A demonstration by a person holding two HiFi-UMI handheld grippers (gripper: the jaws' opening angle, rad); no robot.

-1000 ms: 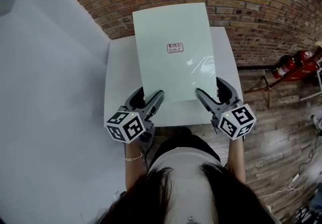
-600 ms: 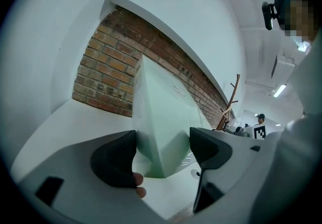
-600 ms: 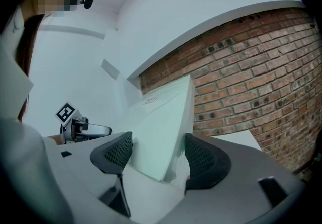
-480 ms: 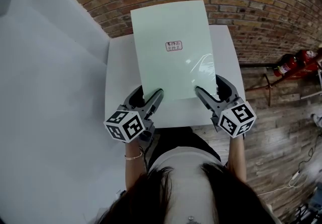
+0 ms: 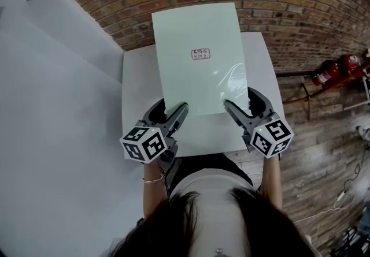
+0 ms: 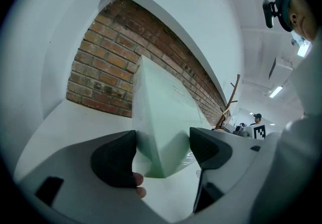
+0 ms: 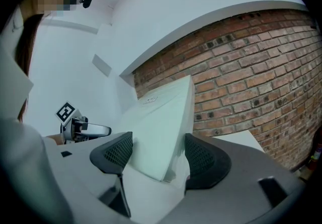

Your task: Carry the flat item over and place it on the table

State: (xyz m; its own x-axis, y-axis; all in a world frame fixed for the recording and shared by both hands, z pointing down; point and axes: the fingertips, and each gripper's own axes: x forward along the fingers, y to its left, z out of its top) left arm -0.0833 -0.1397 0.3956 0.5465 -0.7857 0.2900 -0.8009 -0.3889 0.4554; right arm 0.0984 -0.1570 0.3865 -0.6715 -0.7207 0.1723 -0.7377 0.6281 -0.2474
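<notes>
Nearest the person, the left gripper [image 5: 170, 111] and right gripper [image 5: 243, 103] each pinch a near corner of the pale green board [image 5: 199, 59], held much as half a second before. It slopes above the white table [image 5: 139, 88], with bare tabletop on either side and its far edge overhanging toward the brick wall [image 5: 289, 13].

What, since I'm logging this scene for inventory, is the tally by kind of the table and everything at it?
Grippers: 2, the left gripper and the right gripper, each clamped on a near corner of the panel
Flat pale-green panel: 1
White table: 1
Total: 4
</notes>
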